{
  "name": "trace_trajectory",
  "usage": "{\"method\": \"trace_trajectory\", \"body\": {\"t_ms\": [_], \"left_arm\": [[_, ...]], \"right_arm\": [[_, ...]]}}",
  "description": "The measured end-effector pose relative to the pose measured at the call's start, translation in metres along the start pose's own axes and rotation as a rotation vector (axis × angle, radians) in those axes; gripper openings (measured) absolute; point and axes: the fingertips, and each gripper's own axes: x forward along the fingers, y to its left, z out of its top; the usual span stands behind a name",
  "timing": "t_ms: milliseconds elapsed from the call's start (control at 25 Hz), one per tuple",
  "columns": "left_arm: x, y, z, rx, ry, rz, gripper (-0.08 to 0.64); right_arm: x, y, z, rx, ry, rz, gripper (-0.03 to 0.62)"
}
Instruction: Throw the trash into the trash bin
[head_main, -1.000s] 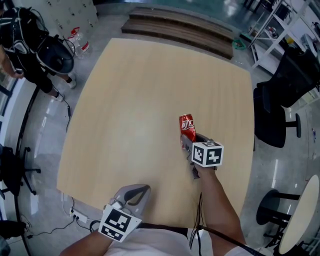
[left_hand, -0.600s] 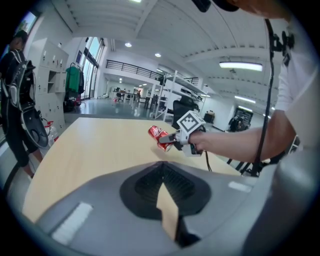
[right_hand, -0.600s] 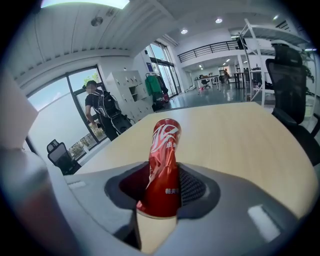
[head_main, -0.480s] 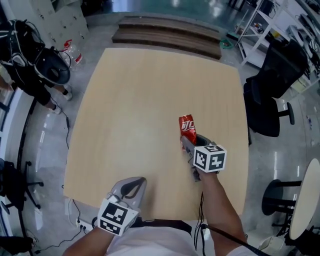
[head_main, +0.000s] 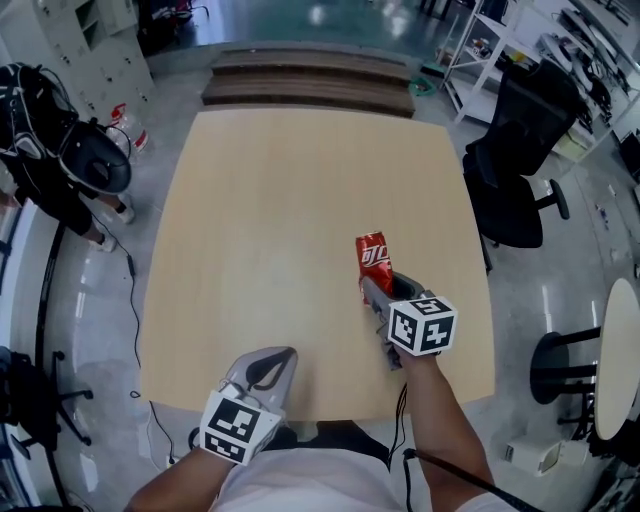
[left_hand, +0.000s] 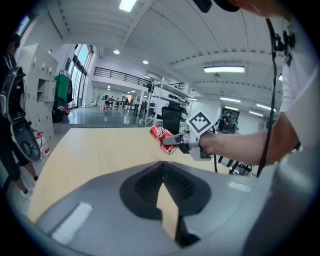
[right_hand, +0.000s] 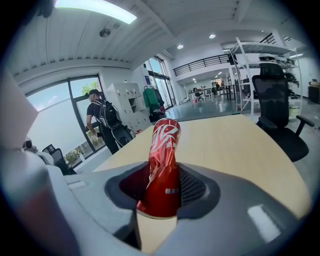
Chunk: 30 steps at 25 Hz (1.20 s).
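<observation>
**Spotter:** Start with the head view. Where's the trash?

**Operator:** My right gripper (head_main: 371, 283) is clamped on the red can (head_main: 375, 256). It sits over the near right part of the table (head_main: 260, 190). My left gripper (head_main: 287, 353) hangs at the table's near edge with its jaws together and nothing in them.

**Spotter:** And the left gripper view?

**Operator:** It confirms that. The jaw tips meet with only bare tabletop showing past them. Across the table I see the can side-on, and it looks lifted clear of the table top.

**Spotter:** Right gripper view?

**Operator:** The can is dented and pinched at its lower half between both pads. Its top pokes out beyond the jaws, above the table. A person with a backpack (right_hand: 100, 117) stands off the table's far left side.

**Spotter:** So which step?

**Operator:** I'd call it the carry: the can is picked up but not yet dropped. No bin shows in any view, so next I must turn away from the table and find it. Then I bring the can over the opening and part the jaws.
</observation>
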Motion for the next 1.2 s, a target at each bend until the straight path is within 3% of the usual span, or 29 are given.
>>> {"method": "trace_trajectory", "body": {"t_ms": [640,1200], "left_arm": [[-0.039,-0.033,0.016,0.122,-0.104,-0.147,0.008],[-0.046,-0.077,0.018,0.189,-0.114,-0.332,0.008]], "right_arm": [[-0.103,0.051,-0.004,0.042,-0.172,-0.128,0.163],[-0.198,0.068,-0.024,0.116,-0.306,-0.286,0.161]]}}
